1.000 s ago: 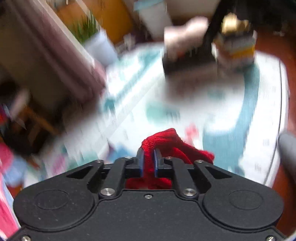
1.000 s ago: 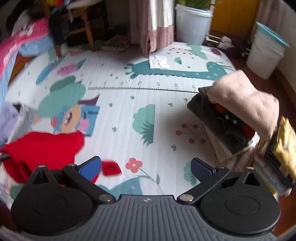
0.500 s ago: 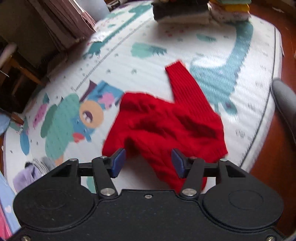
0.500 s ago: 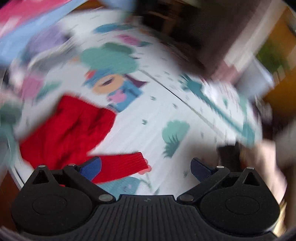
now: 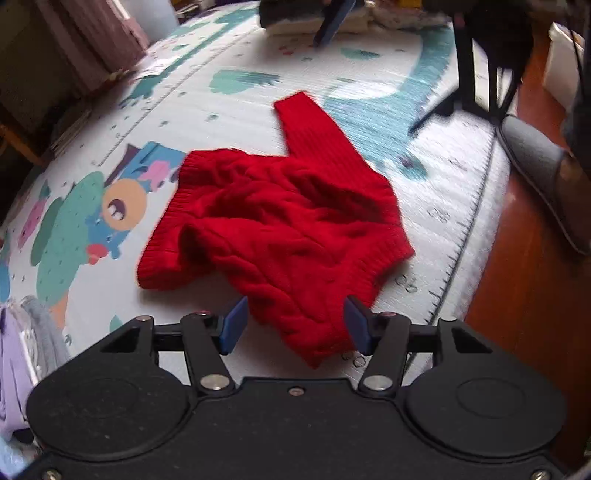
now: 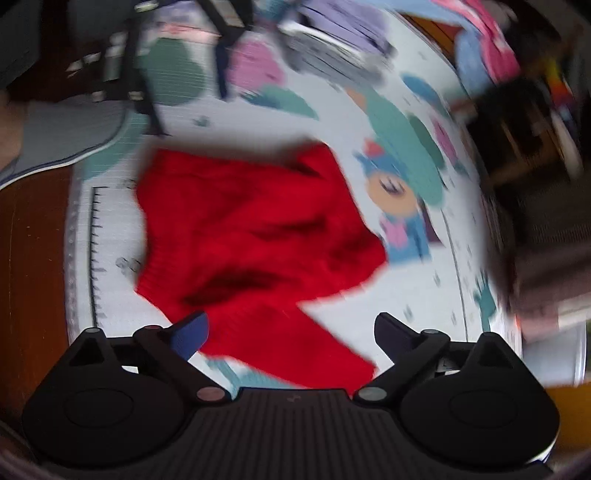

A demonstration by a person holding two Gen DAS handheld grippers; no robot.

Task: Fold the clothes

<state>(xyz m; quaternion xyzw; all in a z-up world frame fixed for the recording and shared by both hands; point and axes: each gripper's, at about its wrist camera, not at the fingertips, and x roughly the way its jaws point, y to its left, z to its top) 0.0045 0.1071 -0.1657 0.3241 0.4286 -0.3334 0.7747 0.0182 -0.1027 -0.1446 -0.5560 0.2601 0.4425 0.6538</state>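
A red knit sweater (image 5: 280, 221) lies rumpled on the cartoon play mat (image 5: 240, 107), one sleeve stretched toward the far side. My left gripper (image 5: 295, 321) hangs open just over the sweater's near edge; the knit lies between its blue pads (image 5: 234, 323) without touching them. In the blurred right wrist view the same sweater (image 6: 251, 229) fills the middle. My right gripper (image 6: 291, 326) stands wide with its jaws closing, and the sleeve lies on the mat between its fingers, not pinched.
A stack of folded clothes (image 5: 295, 18) sits at the mat's far end. A grey slipper (image 5: 535, 173) rests at the mat's right edge on the wooden floor (image 5: 517, 295). Loose lilac and grey garments (image 5: 14, 350) lie at the left.
My left gripper let go of the red sweater, which now lies on the mat, and sank toward it. My right gripper rolled round and swung over the sleeve.
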